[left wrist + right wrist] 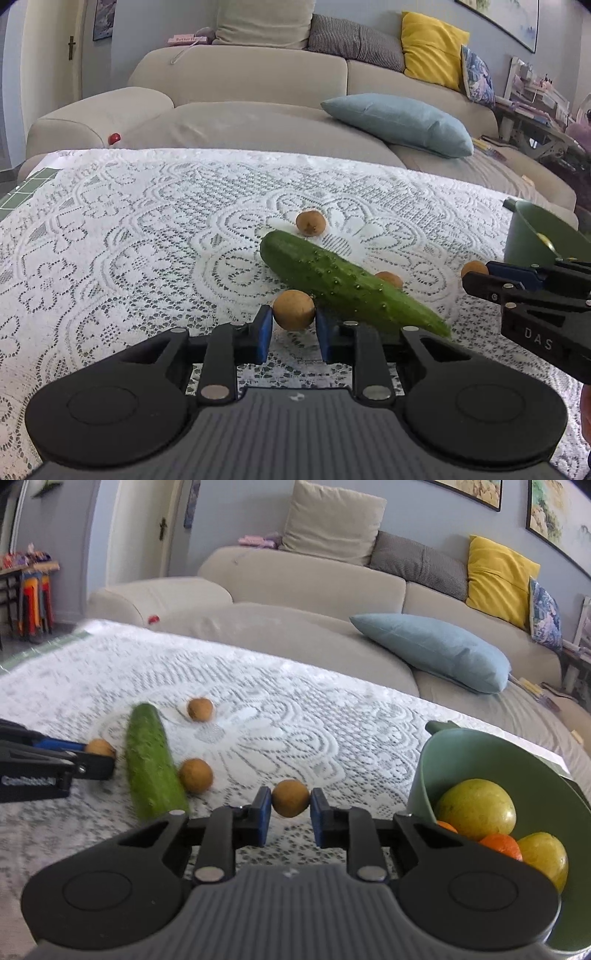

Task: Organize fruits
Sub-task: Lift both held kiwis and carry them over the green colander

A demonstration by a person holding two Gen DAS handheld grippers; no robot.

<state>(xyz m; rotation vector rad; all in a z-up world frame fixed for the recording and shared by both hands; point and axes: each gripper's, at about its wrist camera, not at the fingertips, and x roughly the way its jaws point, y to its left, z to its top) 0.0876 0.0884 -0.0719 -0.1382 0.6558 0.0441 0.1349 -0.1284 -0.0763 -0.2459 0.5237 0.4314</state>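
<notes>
We see the pale green plastic bowl cut off at the frame edge, holding two yellow-green round fruits and partly hidden orange fruits. On the white lace tablecloth, our left gripper clamps one small round brown fruit beside the bumpy green cucumber; our right gripper clamps another brown fruit near the bowl.

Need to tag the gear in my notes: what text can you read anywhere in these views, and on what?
"DAS": white letters on the right hand-held gripper, seen from the left wrist.
White lettering on the left hand-held gripper: too blurred to read.
Pink item on the sofa back: print too small.
</notes>
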